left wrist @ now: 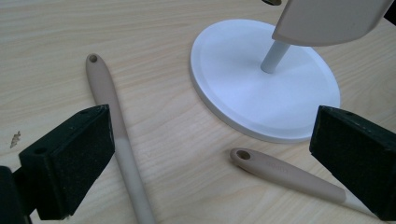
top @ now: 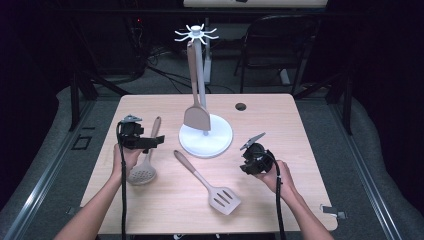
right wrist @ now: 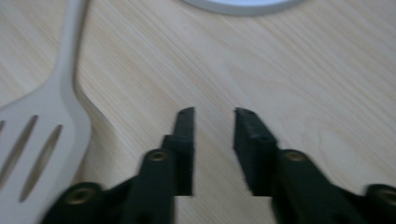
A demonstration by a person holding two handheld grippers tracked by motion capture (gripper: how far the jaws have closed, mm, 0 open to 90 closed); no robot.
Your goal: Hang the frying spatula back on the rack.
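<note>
While the table point(top: 150, 210) carries a white utensil stand point(top: 205, 136) with one spatula point(top: 196, 116) hanging, a slotted turner point(top: 224, 199) lies beside the nearly closed, empty right gripper point(right wrist: 214, 116); the left gripper point(left wrist: 210, 154) gapes wide over a skimmer's point(top: 142, 172) handle.

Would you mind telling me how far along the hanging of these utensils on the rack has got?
One solid spatula already hangs from the white rack. Nothing is in hand: the left gripper stands open over the skimmer's handle, and the right gripper is nearly closed on nothing beside the slotted turner. Both utensils lie on the table, apparently yet to be hung.
</note>
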